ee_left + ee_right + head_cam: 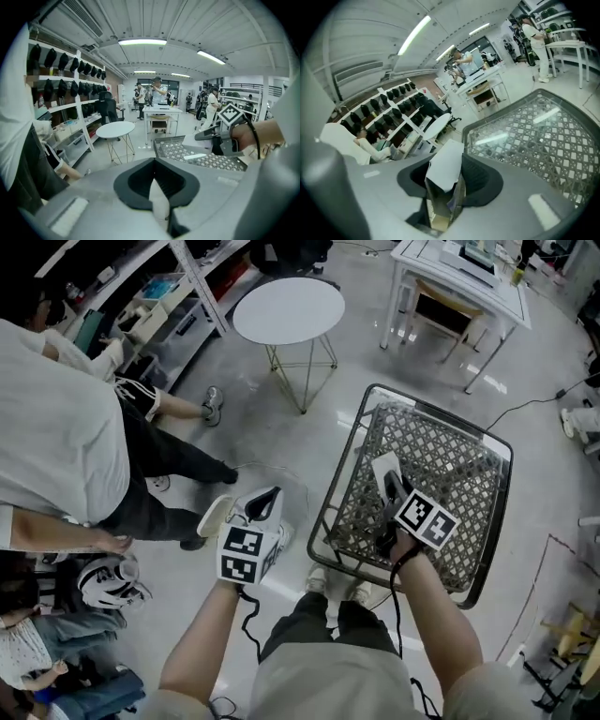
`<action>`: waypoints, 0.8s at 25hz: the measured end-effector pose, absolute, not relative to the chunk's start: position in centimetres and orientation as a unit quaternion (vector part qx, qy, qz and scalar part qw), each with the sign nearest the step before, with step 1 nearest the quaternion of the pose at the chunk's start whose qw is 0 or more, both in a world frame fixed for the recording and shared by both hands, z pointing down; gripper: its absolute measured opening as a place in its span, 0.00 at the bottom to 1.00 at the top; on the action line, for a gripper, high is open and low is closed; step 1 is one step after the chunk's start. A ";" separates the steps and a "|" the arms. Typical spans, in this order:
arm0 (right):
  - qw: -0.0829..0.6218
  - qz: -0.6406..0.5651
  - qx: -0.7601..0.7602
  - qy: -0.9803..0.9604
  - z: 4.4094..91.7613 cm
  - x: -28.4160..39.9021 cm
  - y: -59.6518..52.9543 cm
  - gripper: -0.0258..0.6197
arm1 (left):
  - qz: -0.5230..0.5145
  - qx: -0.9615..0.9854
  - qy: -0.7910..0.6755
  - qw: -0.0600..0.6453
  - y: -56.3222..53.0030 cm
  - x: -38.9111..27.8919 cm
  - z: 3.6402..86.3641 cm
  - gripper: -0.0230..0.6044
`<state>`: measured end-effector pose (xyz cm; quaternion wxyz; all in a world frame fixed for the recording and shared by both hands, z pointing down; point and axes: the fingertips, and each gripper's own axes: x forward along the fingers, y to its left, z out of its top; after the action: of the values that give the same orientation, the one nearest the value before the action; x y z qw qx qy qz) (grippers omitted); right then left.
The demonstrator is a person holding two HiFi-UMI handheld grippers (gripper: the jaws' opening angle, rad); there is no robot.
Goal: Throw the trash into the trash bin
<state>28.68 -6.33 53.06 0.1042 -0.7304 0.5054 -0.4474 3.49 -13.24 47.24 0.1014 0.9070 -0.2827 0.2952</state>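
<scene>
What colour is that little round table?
The round table has a white top on thin brass-coloured legs; head view.

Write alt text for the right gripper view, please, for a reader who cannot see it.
The right gripper clamps a flattened carton with a white flap between its fingers. A metal mesh trash bin lies ahead to the right; beyond are a round white table, shelves of dark items and people at desks.

one bin (450, 460), one round table (289, 310), maybe one carton (445, 164).
</scene>
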 end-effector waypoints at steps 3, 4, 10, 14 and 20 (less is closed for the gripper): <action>0.090 -0.431 -0.700 0.562 50.6 25.2 -8.2 0.28 | 0.285 0.898 -0.318 0.107 -13.8 0.5 46.0 0.04; 0.082 -0.425 -0.688 0.583 50.0 23.8 -9.0 0.28 | 0.283 0.893 -0.333 0.111 -14.0 -0.7 45.8 0.04; 0.026 -0.403 -0.617 0.676 48.7 15.2 -11.9 0.28 | 0.282 0.865 -0.394 0.129 -14.2 -7.2 45.6 0.04; -0.018 -0.405 -0.558 0.724 50.2 8.3 -13.1 0.28 | 0.279 0.845 -0.432 0.145 -13.4 -11.7 46.4 0.04; -0.108 -0.408 -0.499 0.757 56.2 -0.9 -13.6 0.28 | 0.286 0.818 -0.466 0.177 -12.3 -17.5 49.8 0.04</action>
<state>-0.94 -13.62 56.21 -0.1077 -0.4991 0.7571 -0.4077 -17.53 -12.29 49.79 0.1771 0.8182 -0.4662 0.2862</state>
